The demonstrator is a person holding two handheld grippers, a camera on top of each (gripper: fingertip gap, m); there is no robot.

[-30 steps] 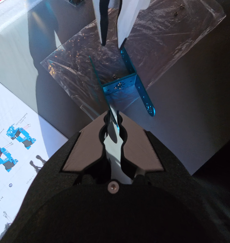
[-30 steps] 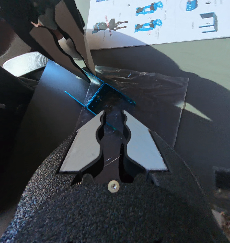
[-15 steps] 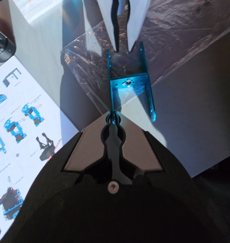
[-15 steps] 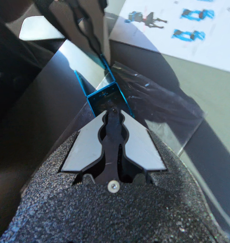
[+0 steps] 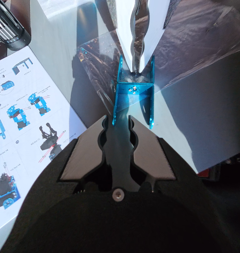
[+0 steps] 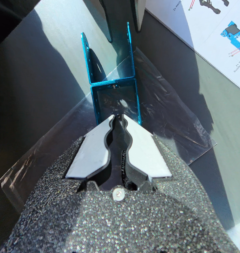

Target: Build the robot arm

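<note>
Bracket point(image 5: 134, 90) of blue metal, two U-pieces joined back to back, lying on its edges half on a clear plastic sheet point(image 5: 185, 54) and half on the bare surface point(image 5: 171, 109), so one pair of arms points at each claw. Left claw point(image 5: 117, 116) with jaws well apart, straddling the tip of one near arm without clamping it, likely so as to fence that end from both sides. Right claw point(image 6: 118, 115) set between the opposite pair of arms, tips almost together around what may be a small dark fastener, too small to tell whether gripped; printed instruction sheet point(image 5: 27, 109) lying off to the side.
</note>
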